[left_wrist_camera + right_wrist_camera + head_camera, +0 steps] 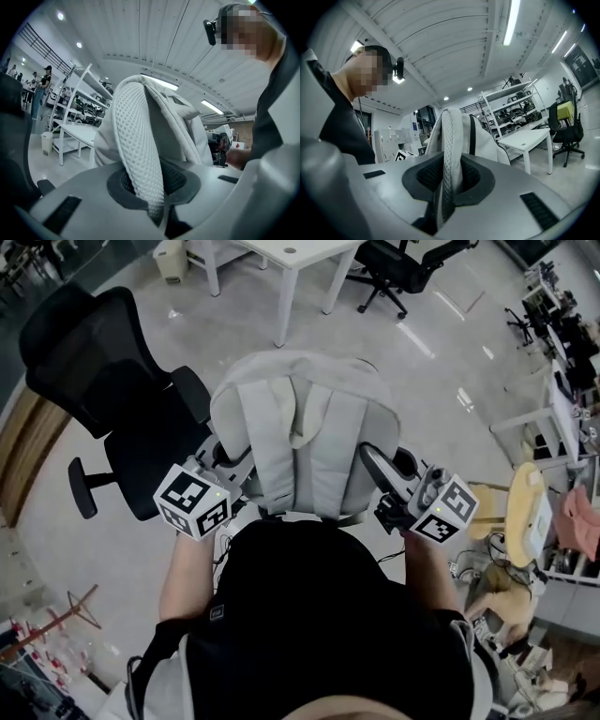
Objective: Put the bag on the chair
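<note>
The pale grey bag (300, 423) hung in the air in front of the person, straps facing them, carried between both claws. The left claw (151, 190) was clamped on one mesh shoulder strap (138, 140), and the right claw (446, 185) on the second strap (449, 140). The black chair (98, 362) stood just beside the bag, to its left. Doing this step well probably meant keeping both grips firm and bringing the bag level over the seat (141, 470). Its base should settle squarely there before either claw opened, or it might tip off.
</note>
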